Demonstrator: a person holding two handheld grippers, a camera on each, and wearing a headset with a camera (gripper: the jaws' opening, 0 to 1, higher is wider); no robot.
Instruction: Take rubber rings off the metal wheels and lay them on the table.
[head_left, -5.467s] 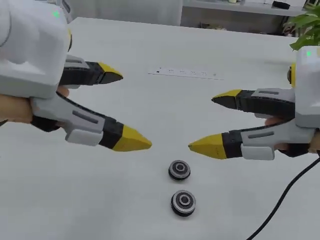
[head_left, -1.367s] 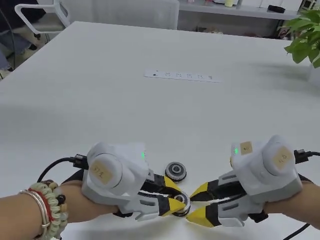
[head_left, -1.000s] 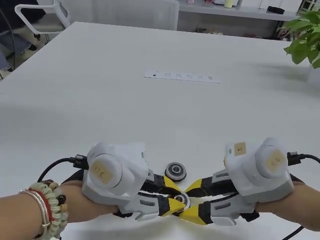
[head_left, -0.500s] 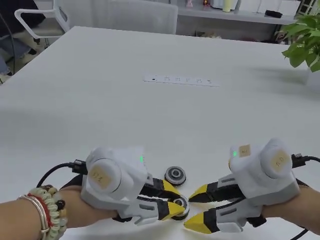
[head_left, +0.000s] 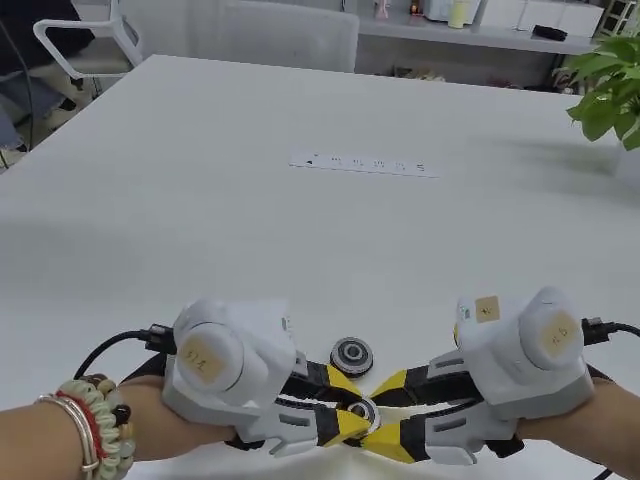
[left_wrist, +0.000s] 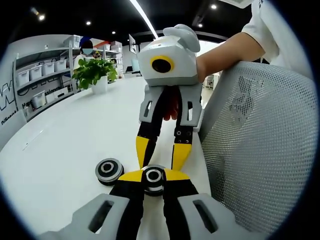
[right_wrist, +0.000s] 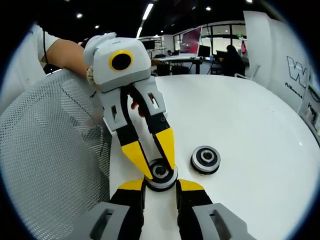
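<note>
Left gripper view: my left gripper (left_wrist: 153, 175) has fingers clenched on near wheel (left_wrist: 153, 181). Wheel lies flat at near edge of counter (head_left: 300, 250), axle upright.

Right gripper view: right gripper (right_wrist: 161, 186) comes in from opposite side, fingers pinched against same wheel's rim. Both grippers equally near.

Rubber ring (left_wrist: 153, 192) not yet off. My read: left steadies wheel, right must strip ring upward along axle.

Second wheel (head_left: 352, 352) just beyond, apart, ring on. Farther out: power strip (head_left: 365, 163), plant (head_left: 605, 95).

Two metal wheels (head_left: 351, 353) (head_left: 362, 411), two tongs (left_wrist: 153, 176) (right_wrist: 161, 184), one power strip (head_left: 365, 163), one plant (head_left: 605, 95).
</note>
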